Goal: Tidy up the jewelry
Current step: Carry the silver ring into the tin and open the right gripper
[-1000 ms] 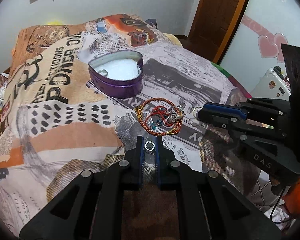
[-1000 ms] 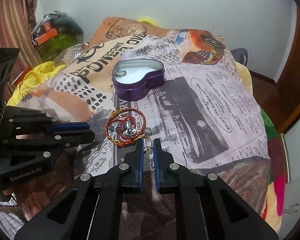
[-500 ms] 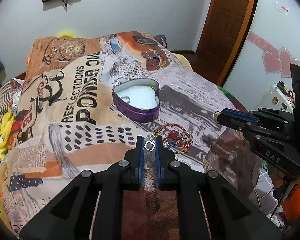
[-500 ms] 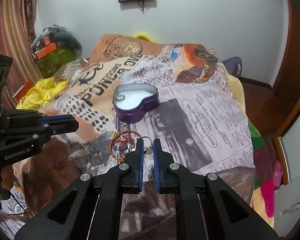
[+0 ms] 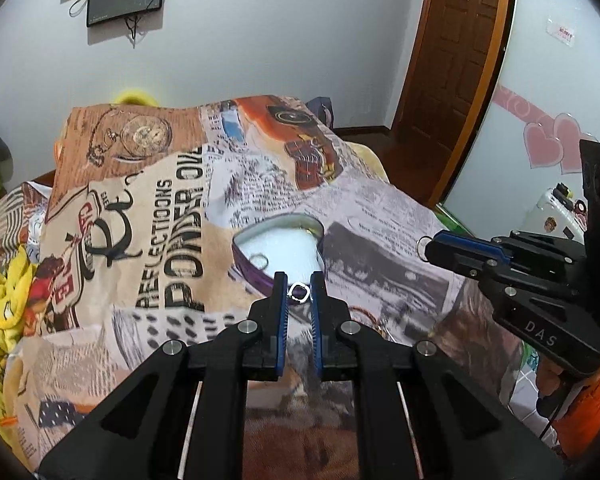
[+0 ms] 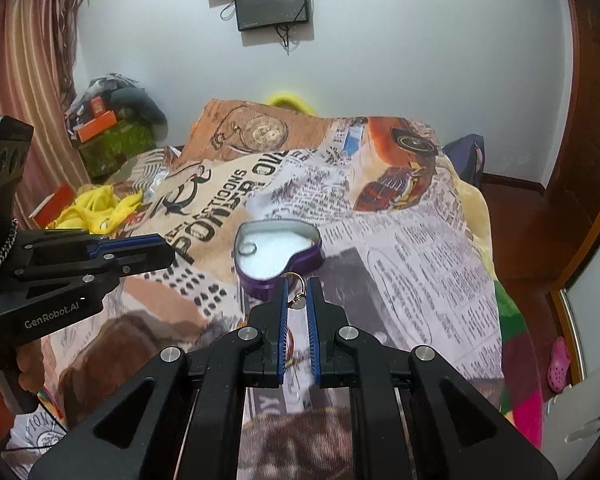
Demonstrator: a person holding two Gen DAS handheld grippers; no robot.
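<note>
A: What is the left gripper [image 5: 299, 282] gripping?

B: Its jaws are clamping a small silver ring [image 5: 299, 292] at the fingertips, above the printed blanket [image 5: 140, 240].

A: And the right gripper [image 6: 298, 288]?

B: It is pinching a gold-toned ring [image 6: 298, 285] with a small round pendant between nearly closed jaws.

A: Where is the container?

B: The purple heart-shaped tin [image 6: 278, 250] is sitting just ahead of both grippers — open, white-lined, with another ring [image 6: 247, 249] lying inside. Beaded bracelets [image 5: 370, 316] are lying on the blanket, partly hidden behind the left fingers.
</note>
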